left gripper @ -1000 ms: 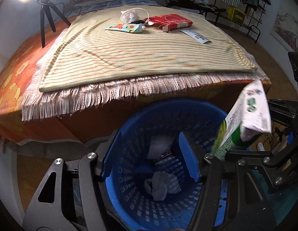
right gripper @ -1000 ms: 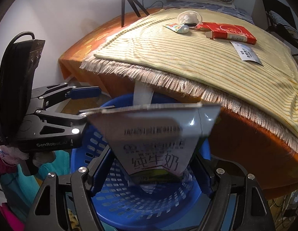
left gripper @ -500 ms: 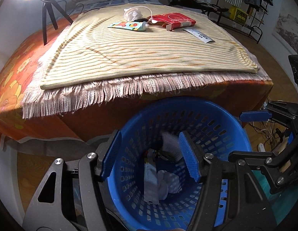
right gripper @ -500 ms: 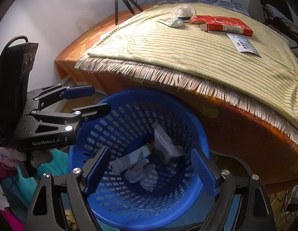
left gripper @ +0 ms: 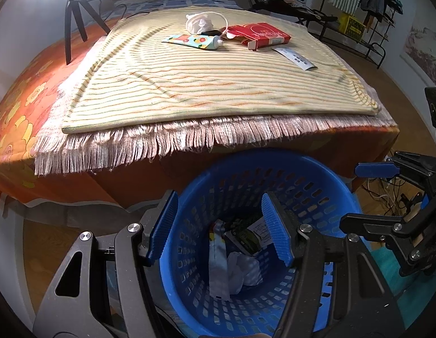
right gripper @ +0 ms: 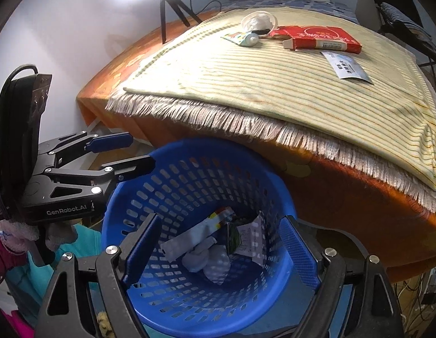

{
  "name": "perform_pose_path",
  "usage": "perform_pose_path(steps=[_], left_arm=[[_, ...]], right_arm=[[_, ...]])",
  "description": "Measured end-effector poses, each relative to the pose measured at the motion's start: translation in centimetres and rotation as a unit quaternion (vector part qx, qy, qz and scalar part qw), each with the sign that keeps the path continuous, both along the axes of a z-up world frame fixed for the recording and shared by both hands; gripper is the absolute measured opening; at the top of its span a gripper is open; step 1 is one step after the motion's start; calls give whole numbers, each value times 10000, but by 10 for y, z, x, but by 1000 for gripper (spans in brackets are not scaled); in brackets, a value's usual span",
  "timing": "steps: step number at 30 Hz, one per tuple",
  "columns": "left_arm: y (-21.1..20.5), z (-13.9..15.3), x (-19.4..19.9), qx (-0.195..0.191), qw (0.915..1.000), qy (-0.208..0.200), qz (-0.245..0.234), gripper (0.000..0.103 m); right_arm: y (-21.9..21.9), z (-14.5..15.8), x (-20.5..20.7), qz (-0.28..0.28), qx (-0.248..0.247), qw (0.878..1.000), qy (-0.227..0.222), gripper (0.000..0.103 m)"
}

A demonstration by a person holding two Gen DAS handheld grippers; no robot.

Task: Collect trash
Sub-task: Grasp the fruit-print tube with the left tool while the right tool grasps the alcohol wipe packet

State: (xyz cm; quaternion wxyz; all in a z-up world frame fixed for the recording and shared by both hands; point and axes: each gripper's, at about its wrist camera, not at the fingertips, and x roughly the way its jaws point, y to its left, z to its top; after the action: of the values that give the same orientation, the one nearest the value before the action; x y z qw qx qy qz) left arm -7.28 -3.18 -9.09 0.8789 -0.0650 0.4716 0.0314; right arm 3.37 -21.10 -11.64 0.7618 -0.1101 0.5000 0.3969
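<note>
A blue slotted basket (left gripper: 274, 169) stands on the floor against the bed's near edge. In it lie a green-and-white milk carton (left gripper: 246, 236), a flat wrapper and crumpled tissue. My left gripper (left gripper: 219, 219) hovers open over the basket with nothing between its fingers. My right gripper (right gripper: 220, 233) hangs over the same basket (right gripper: 189, 146); its jaws are opening and nothing is between them. The carton (right gripper: 246, 239) lies below it. On the striped blanket farther back lie a toothpaste tube (left gripper: 195, 40), a red box (left gripper: 260, 33), a white wad (left gripper: 199, 22) and a white sachet (left gripper: 295, 57).
The fringed striped blanket (left gripper: 189, 90) covers an orange bedspread. A lamp on a black tripod (left gripper: 73, 14) stands at the bed's far left. Folded quilts sit at the head. A clothes rack (left gripper: 358, 0) and cables on the floor are on the right.
The milk carton that sat between my right gripper's jaws above the basket has dropped into the basket. The right jaws have spread wider. My left gripper has stayed put.
</note>
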Motion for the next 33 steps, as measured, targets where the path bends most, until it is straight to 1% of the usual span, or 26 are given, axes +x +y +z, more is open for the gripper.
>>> perform_pose_path(steps=[1,2,3,8,11,17,23,27,30,33], left_arm=[[1,1,1,-35,10000,6,15,66],[2,2,2,-63,10000,7,29,71],[3,3,3,-95,9999,-5,44,72],[6,12,13,-121,9999,-48,41,72],[8,19,22,-114,9999,-96,48,72],[18,39,44,-124,9997,-199,81,72],[25,57,71,44,9997,-255,-35,72],[34,68,92,175,9994,-307,-48,72],[43,69,111,41,9997,-237,0,72],[54,64,131,-287,9994,-91,182,72]], right_arm=[[-2,1,2,-41,25,10000,2,91],[-3,2,4,-84,46,10000,9,92],[-5,2,5,-130,62,9999,22,92],[-12,8,20,-403,154,9990,104,93],[-15,15,28,-541,164,9984,31,93],[-14,30,46,-630,251,9977,-81,95],[-11,43,73,-713,370,9967,-91,95],[-8,54,96,-744,290,9964,-268,95],[-8,58,119,-810,224,9959,-326,95],[-10,56,145,-957,196,9949,-240,95]])
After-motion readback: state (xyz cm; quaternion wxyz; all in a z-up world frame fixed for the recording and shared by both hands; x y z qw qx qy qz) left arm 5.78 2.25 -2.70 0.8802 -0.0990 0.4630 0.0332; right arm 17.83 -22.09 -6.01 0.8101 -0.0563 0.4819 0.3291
